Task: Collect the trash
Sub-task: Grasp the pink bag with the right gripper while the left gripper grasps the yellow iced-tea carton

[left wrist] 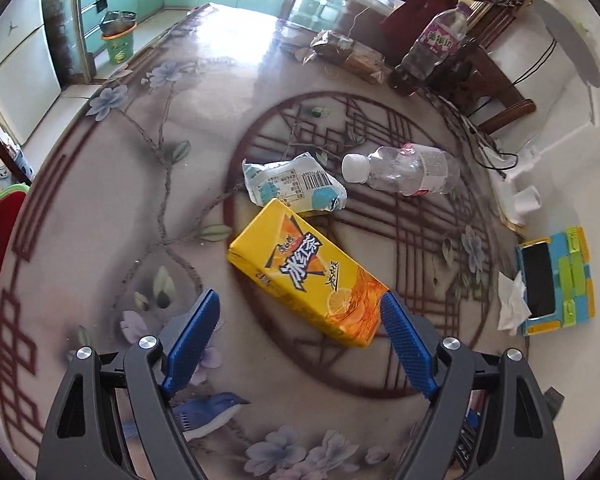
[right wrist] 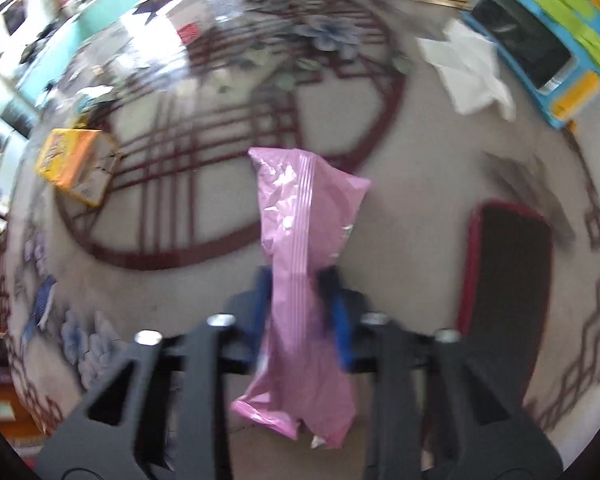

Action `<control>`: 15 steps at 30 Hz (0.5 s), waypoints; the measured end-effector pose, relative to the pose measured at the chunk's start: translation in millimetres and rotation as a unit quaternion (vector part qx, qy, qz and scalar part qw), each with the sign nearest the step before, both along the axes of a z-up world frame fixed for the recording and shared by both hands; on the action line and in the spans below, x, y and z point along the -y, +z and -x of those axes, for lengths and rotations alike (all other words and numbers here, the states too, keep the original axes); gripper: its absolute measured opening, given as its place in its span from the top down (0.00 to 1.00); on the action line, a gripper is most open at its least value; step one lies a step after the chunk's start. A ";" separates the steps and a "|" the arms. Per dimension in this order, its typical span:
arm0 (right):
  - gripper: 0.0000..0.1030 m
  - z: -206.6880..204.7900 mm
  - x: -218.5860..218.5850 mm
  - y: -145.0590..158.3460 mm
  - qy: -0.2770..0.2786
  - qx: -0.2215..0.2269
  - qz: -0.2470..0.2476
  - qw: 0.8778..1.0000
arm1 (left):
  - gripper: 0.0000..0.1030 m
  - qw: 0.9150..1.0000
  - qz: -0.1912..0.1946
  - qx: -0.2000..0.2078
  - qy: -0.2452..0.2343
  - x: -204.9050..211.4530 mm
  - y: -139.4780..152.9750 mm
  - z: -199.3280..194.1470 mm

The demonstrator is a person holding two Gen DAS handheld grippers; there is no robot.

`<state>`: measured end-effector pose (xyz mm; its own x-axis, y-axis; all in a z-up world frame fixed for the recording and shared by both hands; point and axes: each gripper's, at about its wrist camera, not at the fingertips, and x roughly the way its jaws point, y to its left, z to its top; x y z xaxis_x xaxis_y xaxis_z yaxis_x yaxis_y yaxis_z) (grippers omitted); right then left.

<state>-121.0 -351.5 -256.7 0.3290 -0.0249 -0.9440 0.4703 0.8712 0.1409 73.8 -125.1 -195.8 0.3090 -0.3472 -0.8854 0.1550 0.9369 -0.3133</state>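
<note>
- Left gripper point(left wrist: 300, 312), jaws wide, is hovering beside the yellow carton point(left wrist: 306, 270), its long axis running 11 to 5 o'clock.
- Right gripper point(right wrist: 298, 280) is pinching the pink wrapper point(right wrist: 300, 248).

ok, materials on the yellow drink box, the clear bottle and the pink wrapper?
Yellow drink box: looks like coated paperboard, glossy print, crisp folded edges.
Clear bottle: thin transparent plastic, dented walls, opaque white cap, probably plastic too.
Pink wrapper: thin plastic film, shiny and crinkled, ribbed seam along it; silvery inside showing at a tear suggests a foil lining, not certain. The right gripper is pinching it.
</note>
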 end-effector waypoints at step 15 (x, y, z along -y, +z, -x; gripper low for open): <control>0.82 -48.8 24.6 11.7 0.085 0.032 -0.040 0.995 | 0.18 0.983 -0.020 -0.104 0.150 48.7 -67.2 -27.6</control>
